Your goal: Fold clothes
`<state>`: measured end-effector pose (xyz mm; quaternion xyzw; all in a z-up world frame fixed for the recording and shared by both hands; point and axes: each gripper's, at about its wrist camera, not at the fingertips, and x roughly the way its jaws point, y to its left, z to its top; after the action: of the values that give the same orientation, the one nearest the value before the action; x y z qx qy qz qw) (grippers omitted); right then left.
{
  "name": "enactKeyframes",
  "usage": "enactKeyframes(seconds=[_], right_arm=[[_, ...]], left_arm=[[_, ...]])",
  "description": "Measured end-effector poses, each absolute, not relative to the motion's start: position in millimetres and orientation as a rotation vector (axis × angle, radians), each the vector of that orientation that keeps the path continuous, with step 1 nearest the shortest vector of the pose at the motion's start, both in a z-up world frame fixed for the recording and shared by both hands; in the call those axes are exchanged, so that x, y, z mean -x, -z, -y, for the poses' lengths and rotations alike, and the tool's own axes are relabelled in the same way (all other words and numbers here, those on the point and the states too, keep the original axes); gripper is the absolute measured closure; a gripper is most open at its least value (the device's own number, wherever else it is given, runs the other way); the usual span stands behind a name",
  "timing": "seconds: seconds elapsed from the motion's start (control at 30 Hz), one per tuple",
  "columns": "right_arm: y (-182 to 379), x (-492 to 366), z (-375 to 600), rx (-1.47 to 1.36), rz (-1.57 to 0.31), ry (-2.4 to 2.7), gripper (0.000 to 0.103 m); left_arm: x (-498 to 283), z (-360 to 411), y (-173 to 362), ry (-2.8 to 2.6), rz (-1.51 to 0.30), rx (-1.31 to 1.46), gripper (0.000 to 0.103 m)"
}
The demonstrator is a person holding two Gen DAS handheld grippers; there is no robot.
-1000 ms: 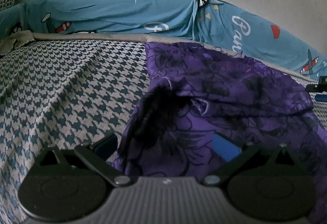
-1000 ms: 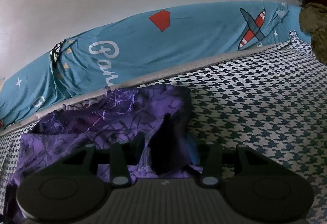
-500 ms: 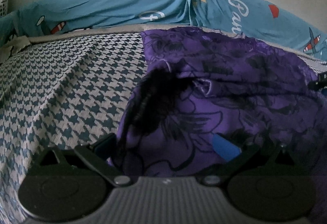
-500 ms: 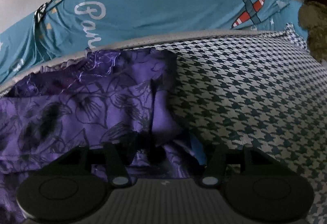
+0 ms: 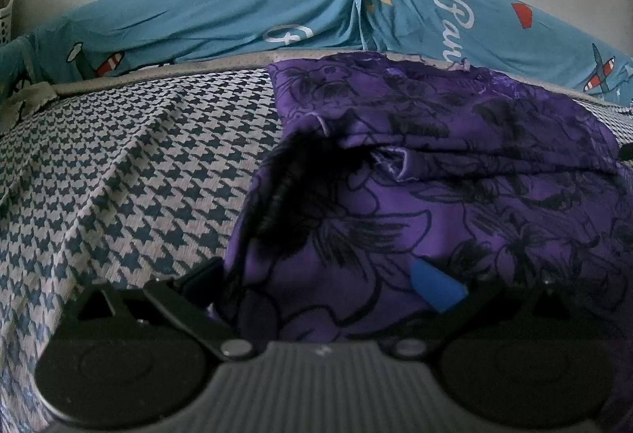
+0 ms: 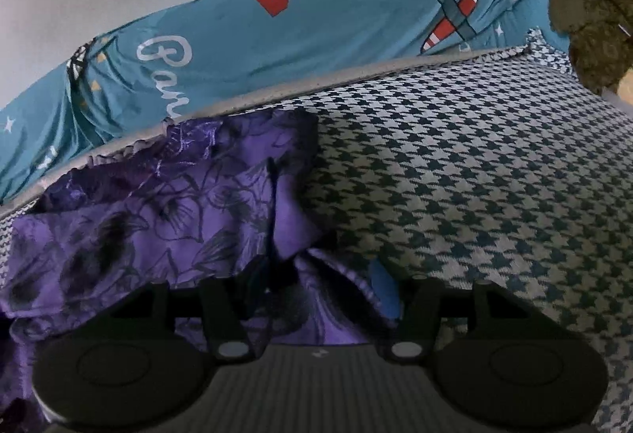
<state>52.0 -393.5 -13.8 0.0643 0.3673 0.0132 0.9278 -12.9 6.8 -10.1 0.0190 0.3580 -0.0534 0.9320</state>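
Purple floral garment [image 5: 455, 172] is seen lying on the houndstooth bed cover [image 5: 130, 172], occupying the centre and right of the left wrist frame, its far edge close to the grey mattress border at upper centre. One layer is laid over another: a raw hem edge crosses the cloth at mid-frame, and a dark open pocket of fabric gapes at centre left, so the lie is bunched, not flat. In the right wrist frame the garment [image 6: 166, 203] fills the lower left, its right edge ending at frame centre against bare cover [image 6: 474, 176]. Left tongs [image 5: 320, 286] are found wide apart, with cloth draped between and over the fingers; only the blue pad of one finger [image 5: 435, 290] shows, and no pinch on the fabric can be confirmed. Right tongs [image 6: 320, 290] stand narrower, with a fold of purple cloth rising between the fingers; a clamp on the garment's near right corner is judged likely, though the contact itself is hidden. Progress, as a judgement: at least one layer is doubled over, yet edges are uneven and the pile is rumpled, so a partly made fold is indicated and squaring and flattening would remain. Beyond the bed, a teal printed sheet [image 5: 237, 17] is draped along the wall, and an olive plush object [image 6: 593, 33] sits at the upper right of the right wrist frame.
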Motion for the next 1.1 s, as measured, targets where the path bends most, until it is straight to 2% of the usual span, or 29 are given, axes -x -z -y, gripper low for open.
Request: enactKeyframes(seconds=[0.07, 0.27, 0.4, 0.6, 1.1], right_arm=[[13, -47, 394, -0.130, -0.750, -0.033, 0.038], [5, -37, 404, -0.139, -0.758, -0.082, 0.036], [-1, -32, 411, -0.146, -0.765, -0.117, 0.025], [-8, -31, 428, -0.161, -0.775, -0.161, 0.020], [-5, -58, 452, -0.319, -0.776, -0.170, 0.020]], left_arm=[[13, -7, 10, 0.111, -0.732, -0.040, 0.000], [14, -8, 11, 0.114, -0.726, -0.042, 0.000], [15, -8, 11, 0.115, -0.725, -0.044, 0.000], [15, -8, 11, 0.115, -0.724, -0.045, 0.000], [15, -8, 11, 0.116, -0.726, -0.046, 0.000]])
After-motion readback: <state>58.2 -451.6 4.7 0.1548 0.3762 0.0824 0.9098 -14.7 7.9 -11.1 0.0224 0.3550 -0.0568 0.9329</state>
